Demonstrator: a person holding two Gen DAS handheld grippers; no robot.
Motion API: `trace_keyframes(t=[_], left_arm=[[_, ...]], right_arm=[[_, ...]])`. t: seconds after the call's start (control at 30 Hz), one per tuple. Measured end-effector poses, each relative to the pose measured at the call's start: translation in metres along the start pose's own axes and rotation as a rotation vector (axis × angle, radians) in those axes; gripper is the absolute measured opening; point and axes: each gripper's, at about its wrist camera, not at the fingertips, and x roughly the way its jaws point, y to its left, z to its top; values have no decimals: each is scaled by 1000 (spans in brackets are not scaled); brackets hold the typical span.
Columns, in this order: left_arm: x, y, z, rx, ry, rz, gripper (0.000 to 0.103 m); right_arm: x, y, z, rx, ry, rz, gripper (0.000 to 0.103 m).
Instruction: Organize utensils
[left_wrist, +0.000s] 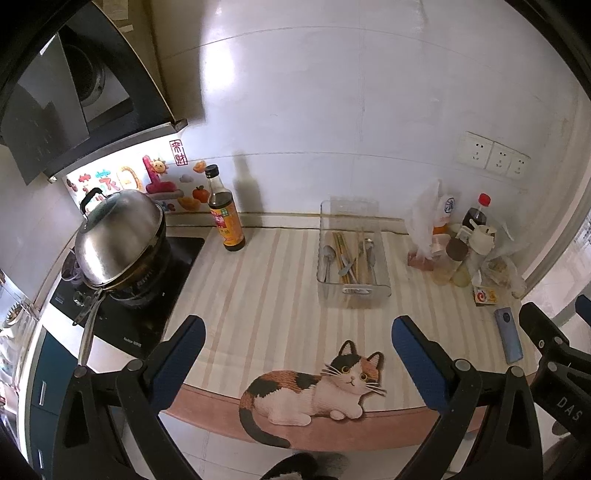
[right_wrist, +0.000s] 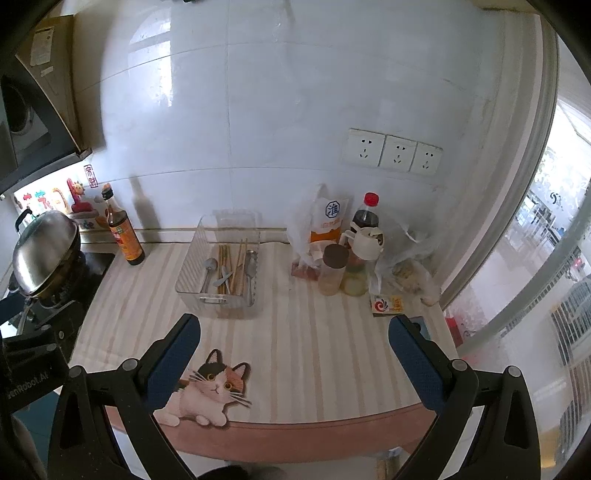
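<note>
While both the left tongs (left_wrist: 297, 347) and right tongs (right_wrist: 293, 343) gape wide and empty, grabbing among the crossed utensils (right_wrist: 231, 271) risks snagging neighbours or tipping the clear bin (right_wrist: 192, 262).

Your worktop (left_wrist: 266, 280), striped mat with cat print: clear tray (left_wrist: 352, 254) of utensils, sauce bottle (left_wrist: 224, 210), jars (left_wrist: 456, 258) and bags, phone (left_wrist: 509, 334), stove (left_wrist: 122, 306).

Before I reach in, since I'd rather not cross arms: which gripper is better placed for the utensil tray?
Probably the left gripper: the clear tray lies nearly straight ahead of its open fingers. From the right gripper, also open, it sits ahead but off to the left.
</note>
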Motion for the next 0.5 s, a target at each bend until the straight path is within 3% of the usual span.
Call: trace_keyframes(t=[0.5], left_arm=[[6, 10, 3, 4, 2, 9, 103]], right_arm=[[7, 11, 2, -10, 11, 13, 103]])
